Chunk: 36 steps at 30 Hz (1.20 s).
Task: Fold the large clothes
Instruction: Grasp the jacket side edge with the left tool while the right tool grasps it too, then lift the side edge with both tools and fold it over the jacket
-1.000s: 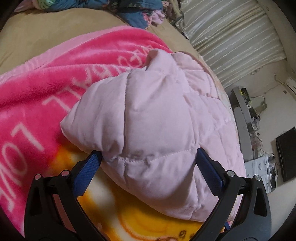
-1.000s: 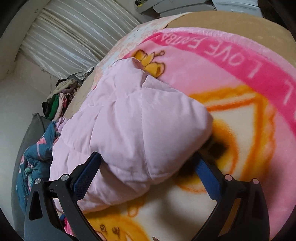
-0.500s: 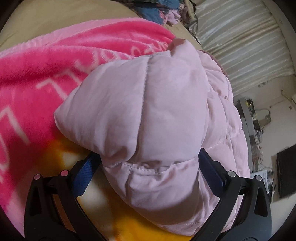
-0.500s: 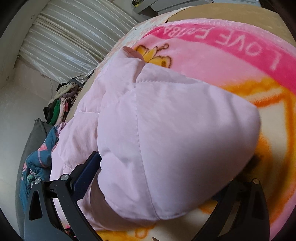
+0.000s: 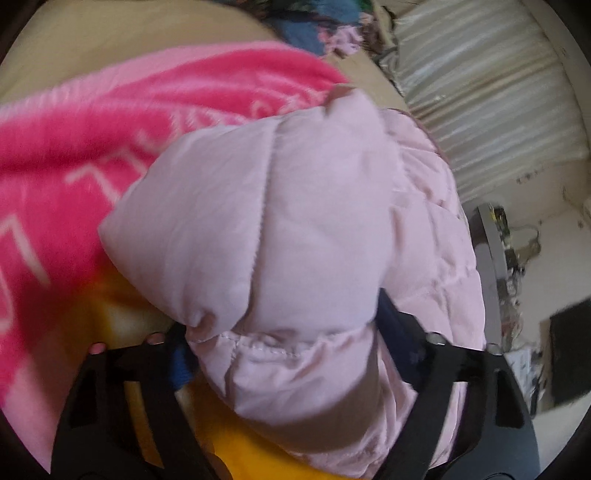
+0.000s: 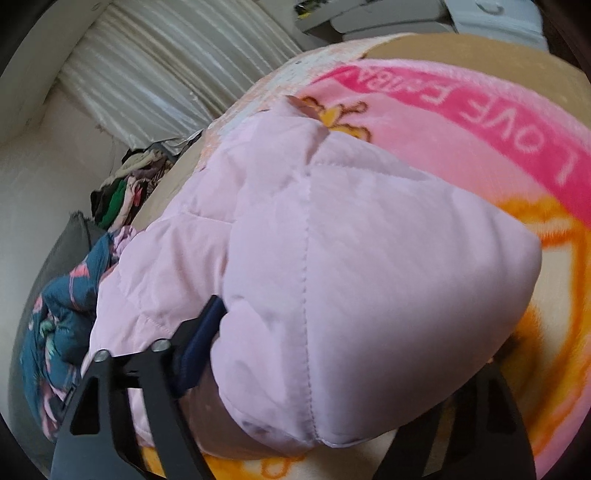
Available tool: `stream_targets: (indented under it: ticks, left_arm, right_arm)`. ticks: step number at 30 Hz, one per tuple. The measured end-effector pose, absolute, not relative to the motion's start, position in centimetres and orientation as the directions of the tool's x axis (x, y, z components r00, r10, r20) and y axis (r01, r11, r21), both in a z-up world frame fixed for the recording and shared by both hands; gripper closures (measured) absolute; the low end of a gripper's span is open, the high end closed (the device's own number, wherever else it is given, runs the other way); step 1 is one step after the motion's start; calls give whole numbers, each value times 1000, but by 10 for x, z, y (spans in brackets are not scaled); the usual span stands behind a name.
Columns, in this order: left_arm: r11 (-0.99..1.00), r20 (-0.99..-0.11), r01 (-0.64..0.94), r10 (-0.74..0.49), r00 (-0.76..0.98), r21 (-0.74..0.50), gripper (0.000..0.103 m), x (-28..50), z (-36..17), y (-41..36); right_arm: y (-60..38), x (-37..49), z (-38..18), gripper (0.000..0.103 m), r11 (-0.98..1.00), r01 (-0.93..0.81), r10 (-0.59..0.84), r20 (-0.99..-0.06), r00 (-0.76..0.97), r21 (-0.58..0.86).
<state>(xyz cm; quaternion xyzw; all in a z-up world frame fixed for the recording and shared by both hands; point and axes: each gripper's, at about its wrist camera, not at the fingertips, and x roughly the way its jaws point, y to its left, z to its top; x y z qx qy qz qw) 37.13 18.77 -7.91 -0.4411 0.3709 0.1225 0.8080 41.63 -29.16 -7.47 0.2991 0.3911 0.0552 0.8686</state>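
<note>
The left wrist view alone showed a dark screen (image 5: 569, 365) and a cluttered shelf (image 5: 498, 236) against the far wall, while the right wrist view alone showed a heap of mixed clothes (image 6: 129, 184) beside the bed and white furniture (image 6: 388, 18) beyond its far edge. Both views took in the pleated curtain (image 6: 177, 74), the blue floral garment (image 6: 59, 302) and the one pink quilted jacket (image 5: 280, 229), which lay bunched on the pink and orange blanket (image 5: 92, 122) spread over a tan sheet (image 5: 110, 33). The left gripper (image 5: 284, 350) had its two blue-padded fingers (image 5: 397, 336) pressed in against a stitched hem of the jacket, pinching the fold between them. The right gripper (image 6: 332, 354) showed only one blue finger (image 6: 199, 343), pushed into the padding; the puffy fold hid the other, though the frame had drawn in around the fabric and appeared to clamp it. That raised fold filled the middle of each view and blocked most of the blanket's cartoon print (image 6: 340, 118). One jacket, one blanket, two grippers, and three blue fingers in sight.
</note>
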Motion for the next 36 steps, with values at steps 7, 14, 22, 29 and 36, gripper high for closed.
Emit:
stream_targets:
  ticks: [7,14,22,29,36]
  left_arm:
    - [760,-686,-410,-65,724,-504,67,368,-45,167]
    - [860,-660,-313,-36,750,-402,79,358,-13,154]
    - [915,-635,-229,-38,772,-333,81,329,17,151]
    - [931,-630,-189,-55,775,-314,81,289,27,147]
    - [938,-628,-161,-72,774,-306,81,235,28,142]
  right_arm:
    - [-281,416,-59,60,875,69,302,-652,695,479]
    - [-263,409,-31,72,939,-41,264,-638,724,342]
    - [-244,370,13,74,966,-175,254,-592,765,189]
    - [-246,319,34,74,964,-232,266,-562,783,133]
    - [-258,260,33,74,960,-245,277,-559,781,133]
